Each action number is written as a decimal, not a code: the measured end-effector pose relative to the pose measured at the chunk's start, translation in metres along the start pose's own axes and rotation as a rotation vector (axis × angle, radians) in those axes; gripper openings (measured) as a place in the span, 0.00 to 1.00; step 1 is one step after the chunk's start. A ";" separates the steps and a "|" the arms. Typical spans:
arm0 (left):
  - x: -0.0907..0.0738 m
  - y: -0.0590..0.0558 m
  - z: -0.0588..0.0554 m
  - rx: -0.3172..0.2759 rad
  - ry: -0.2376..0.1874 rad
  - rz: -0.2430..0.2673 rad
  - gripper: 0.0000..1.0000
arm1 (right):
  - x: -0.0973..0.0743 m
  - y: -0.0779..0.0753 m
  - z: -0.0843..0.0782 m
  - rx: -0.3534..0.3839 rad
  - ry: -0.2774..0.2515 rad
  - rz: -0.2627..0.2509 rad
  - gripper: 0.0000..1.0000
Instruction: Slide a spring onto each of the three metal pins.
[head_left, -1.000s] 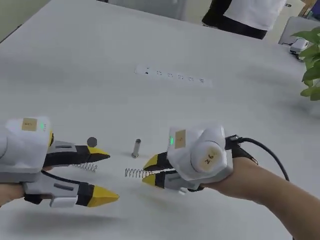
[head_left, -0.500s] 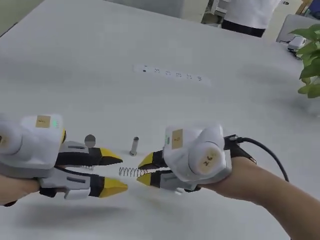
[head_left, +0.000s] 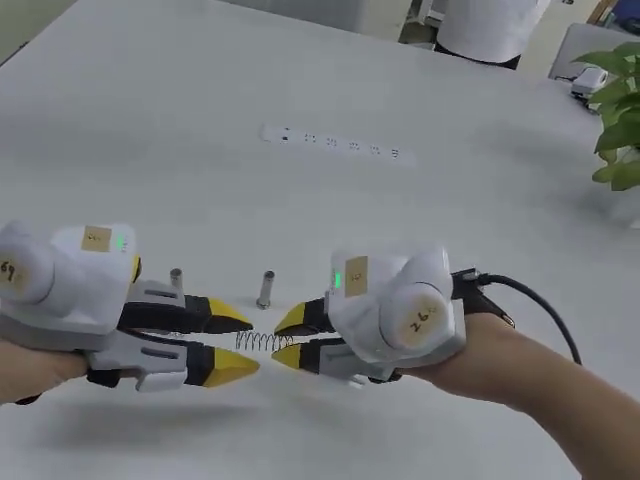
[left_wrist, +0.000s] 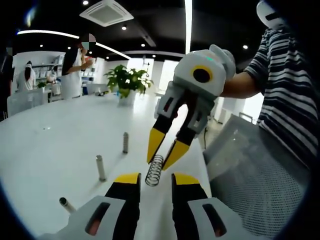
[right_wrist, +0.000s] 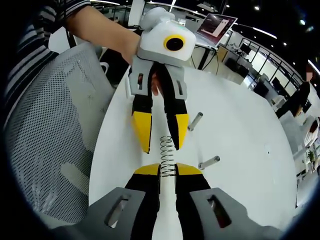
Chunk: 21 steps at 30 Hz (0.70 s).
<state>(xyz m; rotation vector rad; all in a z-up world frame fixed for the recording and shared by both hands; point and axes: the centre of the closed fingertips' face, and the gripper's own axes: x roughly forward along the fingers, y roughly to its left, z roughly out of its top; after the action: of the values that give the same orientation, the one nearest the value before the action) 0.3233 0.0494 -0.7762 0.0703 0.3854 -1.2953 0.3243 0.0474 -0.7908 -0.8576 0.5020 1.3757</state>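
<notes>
Spring: a bare wire spring (head_left: 258, 341) runs lengthways between the two grippers' tips, in front of the person and nearer to them than the pins.
Right gripper: the right gripper (head_left: 281, 342) has its yellow-tipped jaws drawn in on one end of the spring. In its own view the coil's near end sits pinched between the tips (right_wrist: 168, 172).
Left gripper: the left gripper (head_left: 249, 342) faces the right one nose to nose with its jaws spread. The spring's free end lies in the gap between its tips. I cannot tell whether the coil touches either jaw.
Left gripper view: the spring (left_wrist: 155, 170) slants up from between the view's own parted jaws to the converging tips of the right gripper (left_wrist: 162, 161).
Pins: two metal pins (left_wrist: 101, 167) stand upright on the table (head_left: 200, 150), apart from each other, just beyond the gripper tips. None carries a spring.
Third pin: a third pin (left_wrist: 66, 204) sits nearest the left gripper and looks tilted at the edge of that view. Whether it stands or lies is unclear.
Socket strip: a row of flush sockets (head_left: 335, 145) is set into the tabletop, well beyond the pins.
Cable: a black cable (head_left: 530, 305) loops off the back of the right gripper over the person's wrist.
Surroundings: a leafy plant (head_left: 618, 110) stands at the table's far right edge, and a grey mesh chair (left_wrist: 250, 175) is beside the table.
</notes>
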 end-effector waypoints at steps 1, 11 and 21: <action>0.000 0.000 0.000 0.001 0.000 -0.003 0.15 | 0.000 0.000 0.000 -0.001 0.000 0.001 0.08; -0.002 -0.002 0.001 0.030 0.006 -0.029 0.03 | -0.002 0.004 0.003 -0.008 -0.010 0.008 0.08; -0.003 -0.007 0.000 0.056 0.019 -0.062 0.02 | -0.001 0.007 0.004 -0.007 -0.018 0.015 0.08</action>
<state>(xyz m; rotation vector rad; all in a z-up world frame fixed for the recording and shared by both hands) 0.3161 0.0502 -0.7743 0.1188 0.3695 -1.3676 0.3165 0.0494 -0.7889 -0.8478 0.4909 1.3980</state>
